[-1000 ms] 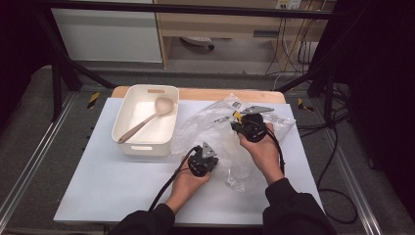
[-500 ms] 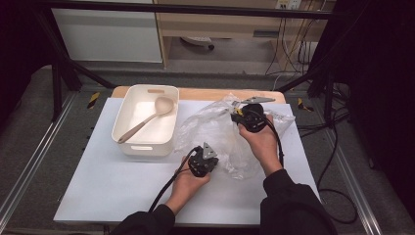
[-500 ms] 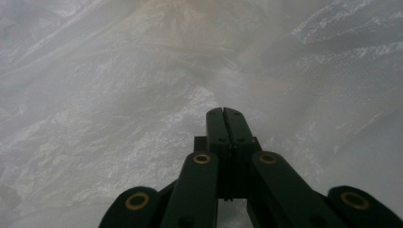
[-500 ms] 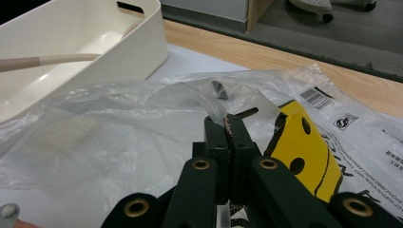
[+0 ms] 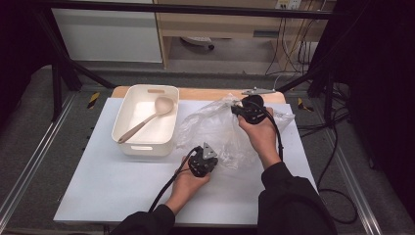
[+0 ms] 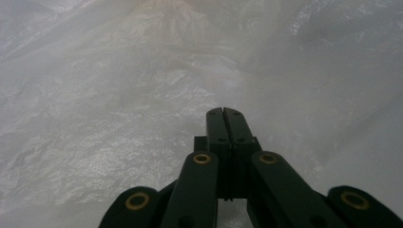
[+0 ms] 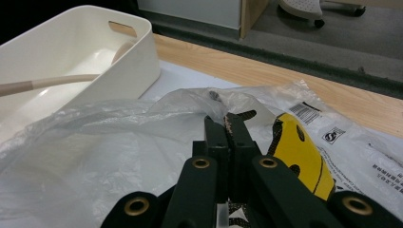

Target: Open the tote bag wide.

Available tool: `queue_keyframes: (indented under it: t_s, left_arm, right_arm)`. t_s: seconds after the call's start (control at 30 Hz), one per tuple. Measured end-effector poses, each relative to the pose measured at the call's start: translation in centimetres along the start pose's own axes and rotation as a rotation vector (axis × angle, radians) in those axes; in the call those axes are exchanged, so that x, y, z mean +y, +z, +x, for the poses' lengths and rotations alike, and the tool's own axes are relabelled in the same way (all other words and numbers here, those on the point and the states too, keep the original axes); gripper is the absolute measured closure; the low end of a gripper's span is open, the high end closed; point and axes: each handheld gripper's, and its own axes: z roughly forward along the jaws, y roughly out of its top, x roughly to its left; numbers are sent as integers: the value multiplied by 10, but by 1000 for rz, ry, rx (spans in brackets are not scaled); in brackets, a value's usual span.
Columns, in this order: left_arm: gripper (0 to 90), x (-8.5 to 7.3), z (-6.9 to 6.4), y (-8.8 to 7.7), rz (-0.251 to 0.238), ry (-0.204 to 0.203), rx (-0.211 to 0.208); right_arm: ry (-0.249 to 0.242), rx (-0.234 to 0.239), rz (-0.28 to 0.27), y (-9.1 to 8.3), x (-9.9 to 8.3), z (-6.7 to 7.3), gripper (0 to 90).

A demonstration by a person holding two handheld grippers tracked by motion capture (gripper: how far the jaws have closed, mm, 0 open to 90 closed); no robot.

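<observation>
Clear plastic bag [image 5: 220, 132] pinched by closed left gripper [image 6: 223, 114] and right gripper [image 7: 227, 124], yellow print in right gripper view

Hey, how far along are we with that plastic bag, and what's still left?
Done: the spoon already lies in the white tub. In hand: both tongs are shut on the plastic bag, the left tongs at its near edge and the right tongs at its far edge, lifting it. Left: probably spreading the bag open; it's still crumpled.

Grey floor [image 5: 220, 54] lies beyond the table, with a white cabinet [image 5: 107, 34] and trailing cables [image 5: 298, 54].
</observation>
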Motion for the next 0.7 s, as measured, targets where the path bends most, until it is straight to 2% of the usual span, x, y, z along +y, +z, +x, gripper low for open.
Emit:
queue_keyframes:
  t_s: [0.27, 0.7]
  left_arm:
    - [900, 0, 0, 0, 0, 0, -2]
    - [900, 0, 1, 0, 8, 12, -5]
  right_arm:
    - [12, 9, 0, 4, -1, 1, 900]
    - [32, -4, -21, 0, 18, -7, 900]
